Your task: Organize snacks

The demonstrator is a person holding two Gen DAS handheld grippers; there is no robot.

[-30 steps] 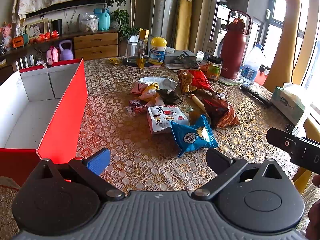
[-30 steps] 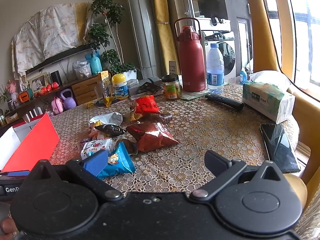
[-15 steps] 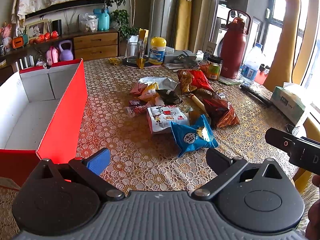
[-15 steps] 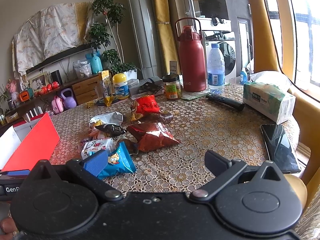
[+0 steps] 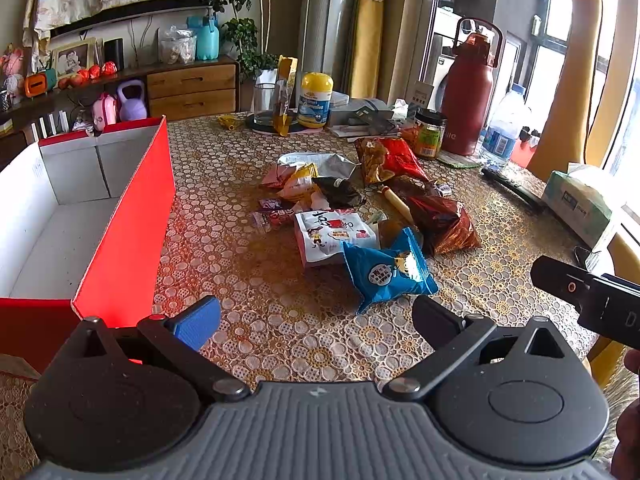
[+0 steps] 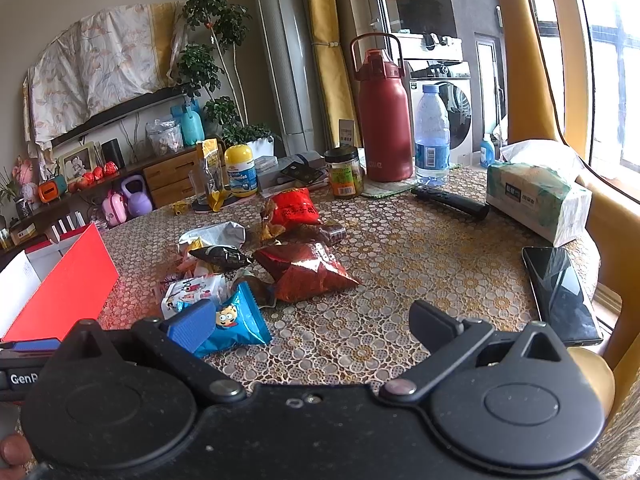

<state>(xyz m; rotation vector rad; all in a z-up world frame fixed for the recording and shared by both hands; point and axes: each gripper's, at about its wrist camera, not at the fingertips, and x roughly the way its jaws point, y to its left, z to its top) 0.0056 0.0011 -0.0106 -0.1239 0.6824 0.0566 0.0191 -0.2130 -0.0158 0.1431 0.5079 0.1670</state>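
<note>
A pile of snack packets lies mid-table: a blue packet (image 5: 386, 272) nearest me, a white cartoon packet (image 5: 334, 234), a dark red foil bag (image 5: 442, 224), a red bag (image 5: 386, 158), and small yellow, black and silver packets (image 5: 316, 178). An open red box (image 5: 128, 216) with a white inside stands at the left. My left gripper (image 5: 316, 318) is open and empty, above the table's near edge, short of the blue packet. My right gripper (image 6: 312, 320) is open and empty, with the blue packet (image 6: 236, 322) beside its left finger.
At the back stand a red flask (image 6: 384, 120), a water bottle (image 6: 431, 136), a jar (image 6: 345, 172), a yellow-capped tub (image 5: 316, 100) and a glass (image 5: 264, 102). A tissue box (image 6: 536, 192), a black remote (image 6: 450, 202) and a phone (image 6: 560, 294) lie at the right.
</note>
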